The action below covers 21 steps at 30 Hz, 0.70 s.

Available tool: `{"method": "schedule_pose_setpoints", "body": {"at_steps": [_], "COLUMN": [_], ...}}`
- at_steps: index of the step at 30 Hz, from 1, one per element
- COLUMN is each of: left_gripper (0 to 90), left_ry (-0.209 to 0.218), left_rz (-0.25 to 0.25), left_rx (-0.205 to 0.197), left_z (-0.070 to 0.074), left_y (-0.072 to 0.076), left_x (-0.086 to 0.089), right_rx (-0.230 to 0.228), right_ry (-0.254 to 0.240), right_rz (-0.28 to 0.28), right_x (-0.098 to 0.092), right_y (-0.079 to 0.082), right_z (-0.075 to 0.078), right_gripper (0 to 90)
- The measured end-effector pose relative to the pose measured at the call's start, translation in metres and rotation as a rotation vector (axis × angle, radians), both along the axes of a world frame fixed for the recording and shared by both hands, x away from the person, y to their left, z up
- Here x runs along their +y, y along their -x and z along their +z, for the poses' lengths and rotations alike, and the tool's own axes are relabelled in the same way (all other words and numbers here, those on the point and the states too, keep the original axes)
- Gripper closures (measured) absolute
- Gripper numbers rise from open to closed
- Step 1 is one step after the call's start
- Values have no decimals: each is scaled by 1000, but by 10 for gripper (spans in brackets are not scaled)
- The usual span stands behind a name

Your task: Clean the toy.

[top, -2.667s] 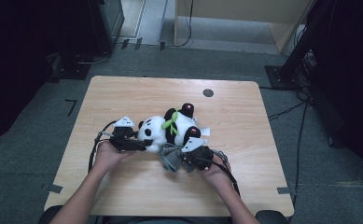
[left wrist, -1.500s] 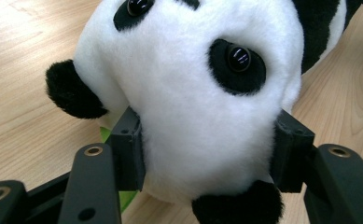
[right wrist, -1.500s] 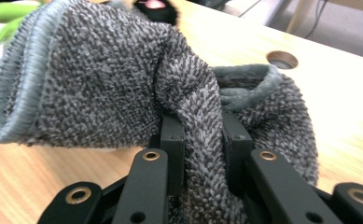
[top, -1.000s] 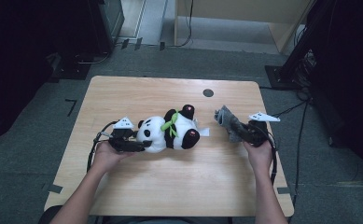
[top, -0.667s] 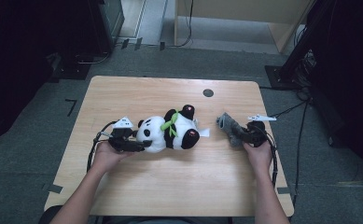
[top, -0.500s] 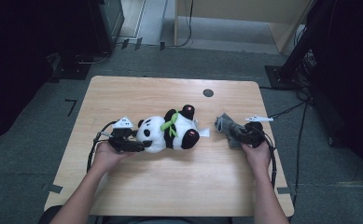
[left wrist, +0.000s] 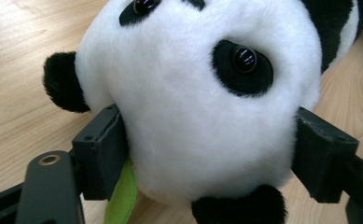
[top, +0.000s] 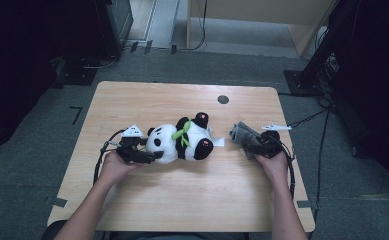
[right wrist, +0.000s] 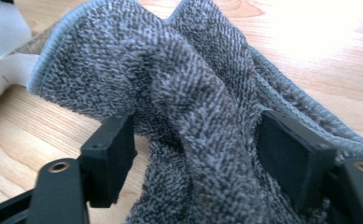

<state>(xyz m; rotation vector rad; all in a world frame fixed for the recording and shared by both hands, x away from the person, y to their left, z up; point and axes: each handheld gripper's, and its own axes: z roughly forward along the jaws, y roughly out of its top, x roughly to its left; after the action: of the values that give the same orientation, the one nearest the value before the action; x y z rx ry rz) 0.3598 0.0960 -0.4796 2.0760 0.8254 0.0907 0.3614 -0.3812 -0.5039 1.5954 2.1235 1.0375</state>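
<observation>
Here, in the high view, a black-and-white plush panda with a green ribbon round its neck point(top: 182, 142) lies on its side at the centre of the frame on a rectangular light wooden table point(top: 147, 100). The left gripper point(top: 149, 156), held in the person's left hand point(top: 113, 167), sits left of centre against the panda's white head. In the left gripper view the head point(left wrist: 202, 98) occupies the middle of the frame between the two black jaws; both pads touch the fur at lower left and lower right, though the jaws have just been opening, so the hold is loosening. A strip of green ribbon point(left wrist: 122, 198) shows at the bottom, beside the left-hand jaw.

Right of centre in the high view, the right gripper point(top: 249, 148), in the person's right hand point(top: 273, 165), rests at a crumpled grey terry cloth point(top: 243, 135) lying on the table, just right of the panda and apart from it. In the right gripper view the cloth point(right wrist: 188, 93) is bunched between the jaws, which have just been opening and now stand spread; the cloth is slack between them rather than pinched. A small dark round mark point(top: 223, 99) lies on the table above centre.
</observation>
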Motion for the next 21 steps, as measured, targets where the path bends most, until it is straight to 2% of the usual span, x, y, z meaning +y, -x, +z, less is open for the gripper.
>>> {"method": "schedule_pose_setpoints", "body": {"at_steps": [3,6,8,11,16,21], "left_gripper": [189,183,179,171,159,152], "left_ry": [6,11,12,16,23,40], "left_rz": [1,2,2,0,-2,-4], "left_rx": [1,2,0,1,0,-7], "left_z": [-1,-1,-1,-2,-3,-5], "left_y": [-1,-1,-1,-2,-2,-2], "left_x": [0,1,1,1,1,3], "right_rx": [4,-30,-52,-89,-121,-171], "right_ry": [-34,-22,-52,-64,-94,-89], "right_rz": [-8,-9,-4,-9,-3,51], "right_x": [-1,0,-1,0,4,17], "right_y": [1,4,6,10,14,22], "right_z": [4,10,14,21,29,37], "right_gripper": [185,147,134,133,132,136]}}
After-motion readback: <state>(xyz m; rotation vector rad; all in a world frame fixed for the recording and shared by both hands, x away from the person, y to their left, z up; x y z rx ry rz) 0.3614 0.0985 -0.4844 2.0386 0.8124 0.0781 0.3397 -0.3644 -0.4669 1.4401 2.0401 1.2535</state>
